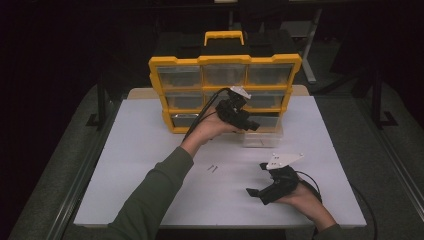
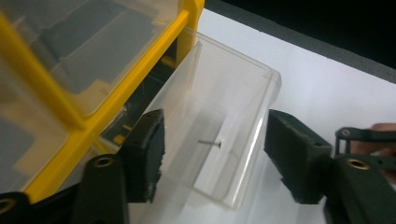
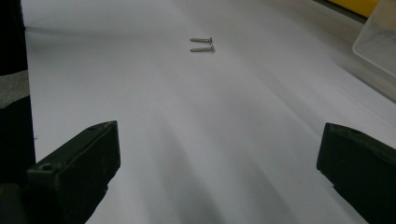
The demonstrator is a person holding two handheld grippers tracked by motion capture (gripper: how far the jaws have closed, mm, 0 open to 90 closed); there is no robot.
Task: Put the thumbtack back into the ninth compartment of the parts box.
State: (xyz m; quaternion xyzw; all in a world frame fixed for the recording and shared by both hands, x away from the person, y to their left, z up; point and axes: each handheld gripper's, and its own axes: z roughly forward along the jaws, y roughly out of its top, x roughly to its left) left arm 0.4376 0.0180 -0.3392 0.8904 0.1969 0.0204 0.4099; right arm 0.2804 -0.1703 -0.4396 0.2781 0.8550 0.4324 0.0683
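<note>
two screws [image 3: 202,44] lie side by side on the white table [image 1: 150,140], well apart from your right gripper [image 1: 265,189], whose jaws stand wide open and empty. your left gripper [image 2: 215,154], also open, straddles the clear drawer [image 2: 219,126] pulled from the yellow organizer [image 1: 225,90], one screw [image 2: 210,143] inside. these are tiny, light, hard, likely to roll; pinch across the shank.
</note>
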